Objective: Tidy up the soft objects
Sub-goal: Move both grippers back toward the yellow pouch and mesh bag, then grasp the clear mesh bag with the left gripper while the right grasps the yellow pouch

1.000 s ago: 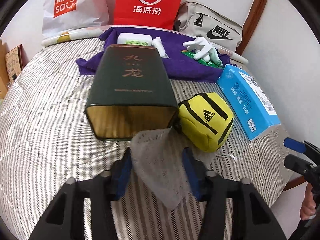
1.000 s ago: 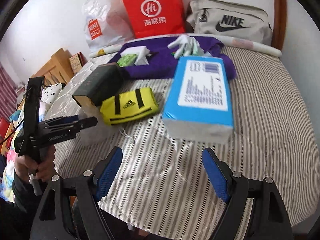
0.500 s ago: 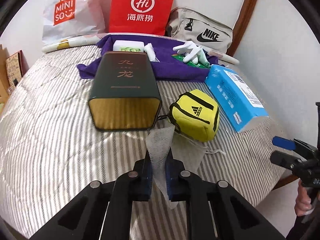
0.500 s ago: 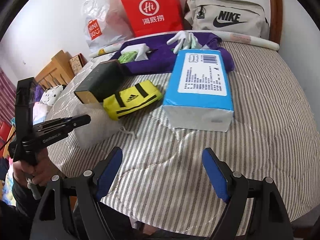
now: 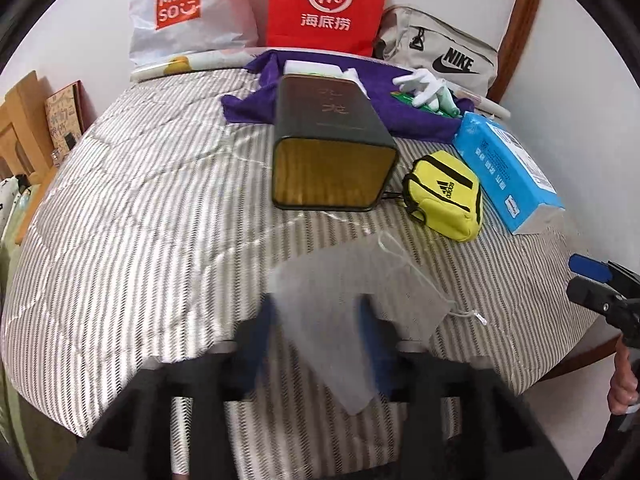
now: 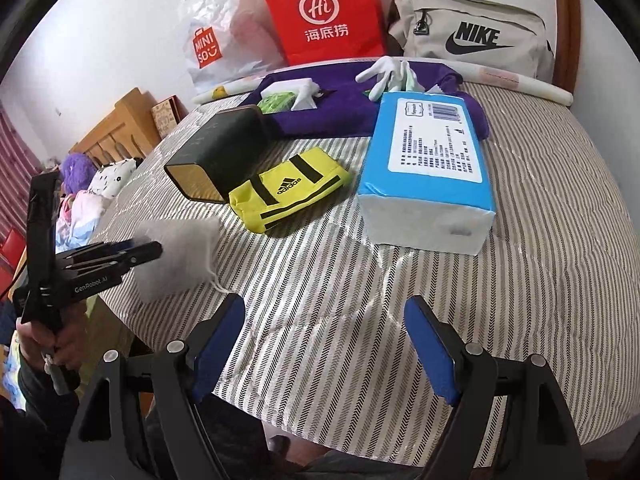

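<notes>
Left gripper (image 5: 320, 332) is sitting with its blurred blue pads spread apart, gauzy mesh pouch (image 5: 352, 312) lying between them. Whether the pads are touching the pouch, I cannot tell: heavy motion blur. In the right wrist view the left gripper (image 6: 156, 250) is showing side-on against the pouch (image 6: 176, 256), so finger spacing is unreadable there.

Right gripper (image 6: 324, 344) is hanging wide open and empty over the striped bedspread (image 6: 540, 240).

Landmark is the dark green tin (image 5: 332, 140), lying on its side with its gold end facing the left camera:
- mesh pouch is lying nearer the camera than the tin, apart from it, drawstring trailing off its right corner
- yellow adidas pouch (image 5: 444, 196) is sitting just right of the tin's gold end, a dark cord running between them
- blue tissue pack (image 5: 504, 168) is lying right of the tin, beyond the yellow pouch and just beside it
- purple cloth (image 5: 248, 104) is spreading out behind the tin, with a white glove (image 5: 424, 86) on it
- red Hi bag (image 5: 324, 4), Miniso bag (image 5: 176, 8) and Nike bag (image 5: 444, 56) are standing behind the tin against the wall
</notes>
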Demonstrator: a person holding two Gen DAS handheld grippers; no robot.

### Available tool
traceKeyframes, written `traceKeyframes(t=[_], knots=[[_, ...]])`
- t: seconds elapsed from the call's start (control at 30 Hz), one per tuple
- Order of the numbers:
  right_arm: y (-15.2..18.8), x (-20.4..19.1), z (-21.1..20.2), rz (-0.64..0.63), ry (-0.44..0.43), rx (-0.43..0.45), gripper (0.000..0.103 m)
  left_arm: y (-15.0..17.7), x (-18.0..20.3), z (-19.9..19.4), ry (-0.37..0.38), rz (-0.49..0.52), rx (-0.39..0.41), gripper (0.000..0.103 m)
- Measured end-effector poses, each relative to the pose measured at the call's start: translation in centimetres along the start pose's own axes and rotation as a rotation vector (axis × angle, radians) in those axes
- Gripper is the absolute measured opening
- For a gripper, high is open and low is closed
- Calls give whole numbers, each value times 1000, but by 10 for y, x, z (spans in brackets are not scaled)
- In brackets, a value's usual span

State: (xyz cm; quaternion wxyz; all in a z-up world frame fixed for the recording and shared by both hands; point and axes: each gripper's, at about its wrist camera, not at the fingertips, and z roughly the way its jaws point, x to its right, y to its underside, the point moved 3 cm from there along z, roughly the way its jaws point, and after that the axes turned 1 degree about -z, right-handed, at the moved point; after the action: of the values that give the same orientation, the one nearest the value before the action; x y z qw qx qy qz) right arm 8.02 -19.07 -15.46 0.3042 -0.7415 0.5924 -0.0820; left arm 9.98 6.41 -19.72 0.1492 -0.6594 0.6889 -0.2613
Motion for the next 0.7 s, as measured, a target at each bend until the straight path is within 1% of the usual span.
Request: traceKeyframes(t=[0.03, 0.07, 0.13, 0.23, 0.27, 0.3, 0.33, 0.37, 0.43, 0.5, 0.53, 0.6, 0.67, 0.7], knots=[[0, 0, 0, -2, 1, 0, 81, -1, 4, 1, 7, 8, 9, 65], [0, 1, 0, 0, 2, 0, 81, -1, 9, 3, 2, 19, 8, 67], [1, 3, 1, 10, -1, -5, 81, -2, 19, 8, -11, 45, -1, 67], [2, 6, 3, 19, -4, -14, 81, 1, 34, 20, -28, 77, -33, 67], [2, 7, 4, 21, -6, -16, 81, 2, 41, 24, -33, 95, -44, 72], [3, 7, 5, 22, -8, -19, 81, 3, 47, 25, -49, 120, -32, 73], [2, 7, 6, 22, -9, -23, 81, 3, 52, 26, -50, 136, -30, 77], [3, 7, 7, 21, -10, -25, 81, 3, 56, 29, -58, 148, -31, 84], [3, 6, 7, 17, -10, -26, 81, 2, 60, 32, -62, 150, -29, 89], [3, 6, 7, 13, -9, -27, 81, 1, 62, 33, -62, 162, -10, 89], [2, 6, 8, 13, -8, -28, 81, 1, 62, 33, -57, 166, -2, 88], [2, 7, 8, 16, -8, -29, 81, 1, 62, 32, -51, 183, 28, 76], [0, 6, 10, 14, -8, -31, 81, 1, 63, 28, -40, 197, 50, 46], [-2, 4, 11, 10, -5, -30, 81, 1, 64, 27, -33, 204, 53, 38]])
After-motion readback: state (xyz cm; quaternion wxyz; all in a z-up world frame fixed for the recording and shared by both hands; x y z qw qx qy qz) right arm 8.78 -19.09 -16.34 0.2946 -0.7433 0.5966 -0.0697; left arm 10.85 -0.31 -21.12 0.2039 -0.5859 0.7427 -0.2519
